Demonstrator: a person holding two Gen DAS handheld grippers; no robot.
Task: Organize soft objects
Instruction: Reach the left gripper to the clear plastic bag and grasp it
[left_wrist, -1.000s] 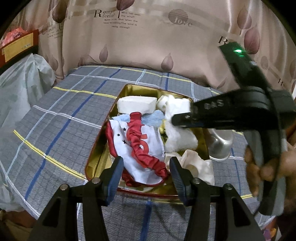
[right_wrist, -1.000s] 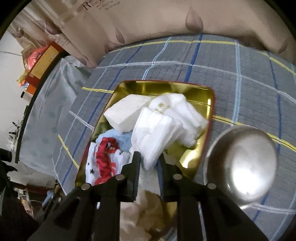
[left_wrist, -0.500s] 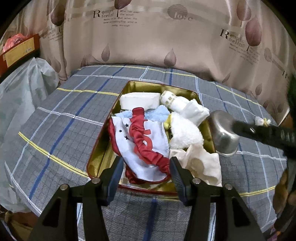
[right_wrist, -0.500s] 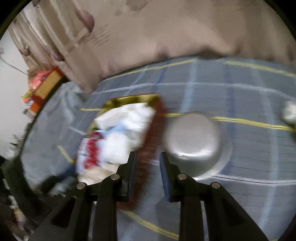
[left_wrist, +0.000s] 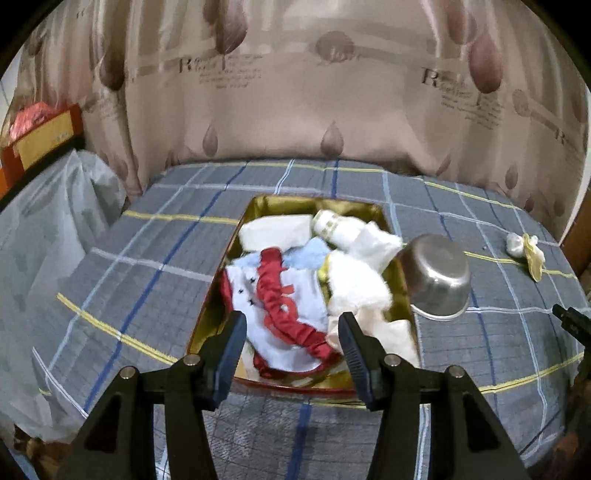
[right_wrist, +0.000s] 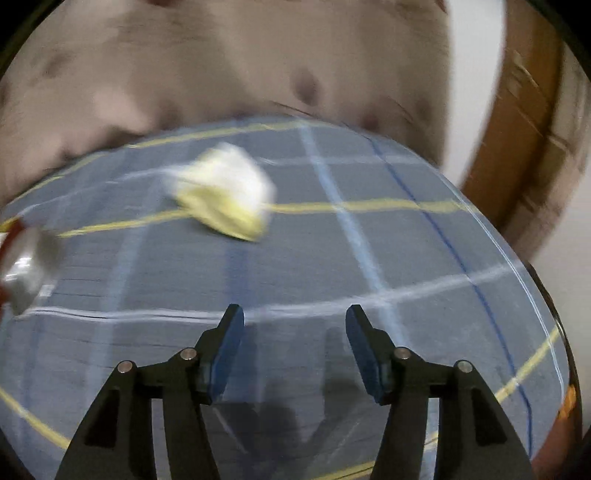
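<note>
Your left claw (left_wrist: 291, 343) is wide open, holding nothing, above the near end of the gold tray (left_wrist: 384, 214) piled with soft cloths (left_wrist: 284, 306). Your right claw (right_wrist: 293, 332) also gapes empty over the plaid surface (right_wrist: 332, 266); a blurred white-and-yellow cloth (right_wrist: 225, 195) lies ahead. Steel bowl (left_wrist: 436, 280) sits inverted beside the tray.

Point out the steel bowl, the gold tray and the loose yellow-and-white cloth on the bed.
steel bowl (left_wrist: 436, 275): left wrist view, on its upturned side wall.
gold tray (left_wrist: 291, 205): left wrist view, on the bare far inner wall.
yellow-and-white cloth (right_wrist: 225, 195): right wrist view, mid-bundle, blurred.
</note>
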